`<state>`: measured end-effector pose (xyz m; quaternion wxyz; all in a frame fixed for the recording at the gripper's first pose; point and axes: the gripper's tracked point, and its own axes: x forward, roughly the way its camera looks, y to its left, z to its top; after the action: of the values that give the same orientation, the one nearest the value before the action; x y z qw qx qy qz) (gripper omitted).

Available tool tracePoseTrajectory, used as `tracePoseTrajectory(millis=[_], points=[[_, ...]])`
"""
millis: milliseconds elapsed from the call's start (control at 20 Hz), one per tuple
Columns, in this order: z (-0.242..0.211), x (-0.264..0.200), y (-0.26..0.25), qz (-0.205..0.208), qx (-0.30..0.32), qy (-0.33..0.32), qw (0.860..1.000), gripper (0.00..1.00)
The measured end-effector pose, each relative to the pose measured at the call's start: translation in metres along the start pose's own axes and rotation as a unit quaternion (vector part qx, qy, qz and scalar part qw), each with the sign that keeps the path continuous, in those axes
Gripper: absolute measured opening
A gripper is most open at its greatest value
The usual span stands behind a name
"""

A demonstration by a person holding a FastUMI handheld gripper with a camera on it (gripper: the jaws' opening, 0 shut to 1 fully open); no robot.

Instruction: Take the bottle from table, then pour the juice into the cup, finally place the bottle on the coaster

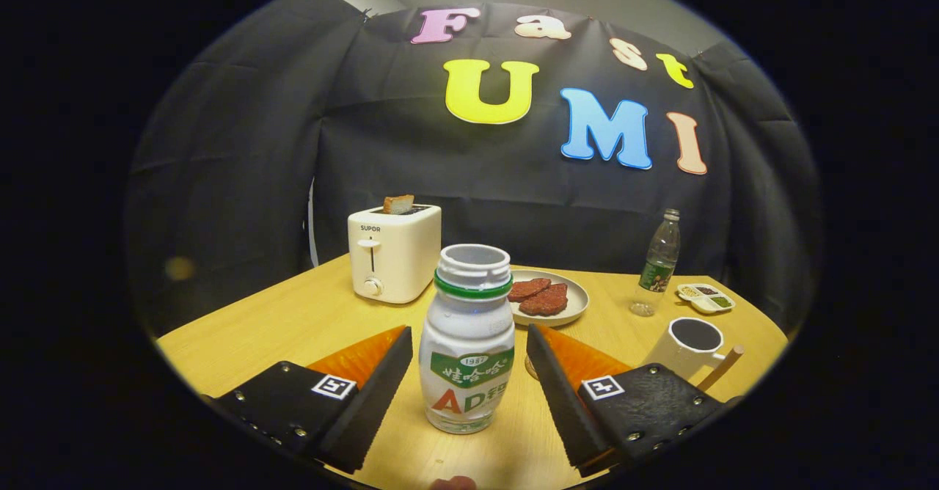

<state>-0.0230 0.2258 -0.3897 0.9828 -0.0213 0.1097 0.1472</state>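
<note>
Two black fingers of the claw (468, 391) stand apart on either side of a small white juice bottle (467, 339), neither pad touching it. The bottle stands upright on the wooden bench (293, 321), its cap off and a green ring around its open neck, between the fingers and close to their inner faces. Beyond the right finger (561, 395) sits a white cup (689, 347) with a wooden handle, its inside looking dark; the cup is well clear of the bottle. Just behind the right finger, a small part of a round object shows at the bench surface, too hidden to identify. Farther back, a cream toaster (394, 253) holds a slice of bread (398, 204) in its slot, beyond the left finger (367, 402). Beside the toaster, directly behind the juice bottle, a pale plate (576, 306) carries two reddish-brown pieces of food (541, 295). To the plate's right stands a clear water bottle (659, 262) with a green label, and near it a small divided dish (706, 298) of condiments rests at the bench's far corner.
</note>
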Motion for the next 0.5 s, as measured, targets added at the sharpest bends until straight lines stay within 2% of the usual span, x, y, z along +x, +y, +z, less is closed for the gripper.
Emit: tracePoseTrajectory(millis=[150,200,250,350,500], points=[[-0.004,0.008,-0.005,-0.012,0.007,0.008,1.000,0.96],[-0.004,0.011,-0.002,-0.009,0.008,0.012,1.000,0.87],[-0.001,0.012,-0.004,-0.012,0.007,0.014,1.000,0.73],[-0.004,0.009,-0.009,-0.013,0.017,0.026,0.999,0.71],[0.004,0.001,-0.025,-0.019,0.077,0.031,0.996,0.68]])
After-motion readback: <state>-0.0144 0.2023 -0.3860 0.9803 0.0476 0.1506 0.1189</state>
